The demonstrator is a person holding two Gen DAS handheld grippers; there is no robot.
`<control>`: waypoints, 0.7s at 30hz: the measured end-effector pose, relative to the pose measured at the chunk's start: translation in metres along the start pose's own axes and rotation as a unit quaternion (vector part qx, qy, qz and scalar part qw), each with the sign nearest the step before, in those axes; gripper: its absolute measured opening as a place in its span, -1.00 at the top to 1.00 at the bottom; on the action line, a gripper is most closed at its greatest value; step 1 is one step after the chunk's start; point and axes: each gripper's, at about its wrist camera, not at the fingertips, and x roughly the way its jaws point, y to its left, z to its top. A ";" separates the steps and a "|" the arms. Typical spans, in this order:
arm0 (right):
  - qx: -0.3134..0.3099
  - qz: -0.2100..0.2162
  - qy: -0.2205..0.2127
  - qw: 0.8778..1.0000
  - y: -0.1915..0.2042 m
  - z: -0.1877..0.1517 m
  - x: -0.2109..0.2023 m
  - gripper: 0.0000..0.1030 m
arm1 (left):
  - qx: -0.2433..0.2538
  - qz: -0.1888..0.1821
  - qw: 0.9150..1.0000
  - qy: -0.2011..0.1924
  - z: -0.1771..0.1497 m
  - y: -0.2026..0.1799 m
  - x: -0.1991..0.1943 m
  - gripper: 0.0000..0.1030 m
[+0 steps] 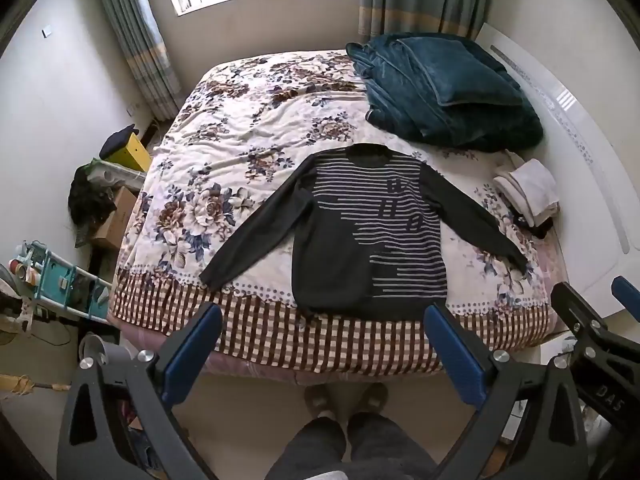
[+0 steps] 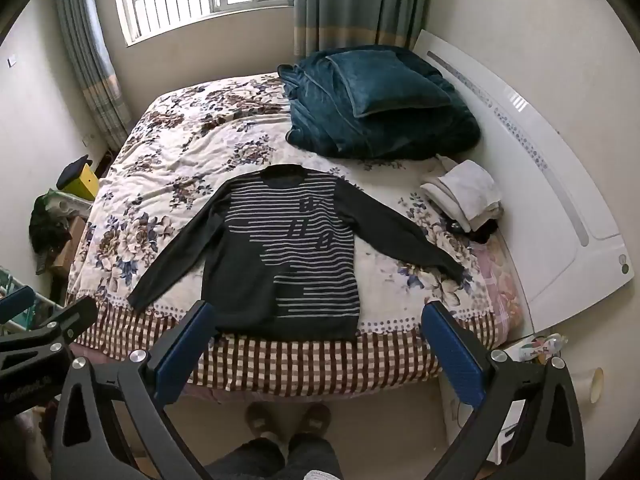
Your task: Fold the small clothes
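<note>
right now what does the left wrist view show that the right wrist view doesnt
Only the left wrist view shows the teal rack on the floor at far left and the cardboard box in full. Only the right wrist view shows the bottle and paper cup on the floor at right. Both show the sweater spread flat on the bed, sleeves out, the teal blanket, the white stack, and both grippers open and clear of the sweater: left, right.
</note>
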 end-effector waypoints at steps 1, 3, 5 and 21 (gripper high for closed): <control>-0.001 -0.002 0.000 1.000 0.000 0.000 0.000 -1.00 | 0.000 0.000 1.000 0.000 0.000 0.000 0.000 -1.00; -0.001 -0.001 -0.001 1.000 0.001 0.000 0.000 -1.00 | 0.001 -0.002 1.000 0.000 0.001 -0.001 0.001 -1.00; -0.002 -0.002 -0.001 1.000 0.001 0.001 -0.001 -1.00 | -0.001 0.001 1.000 -0.009 0.000 -0.001 -0.001 -1.00; -0.007 0.002 0.003 1.000 0.002 0.008 -0.001 -1.00 | -0.002 0.000 1.000 -0.013 0.002 0.006 0.001 -1.00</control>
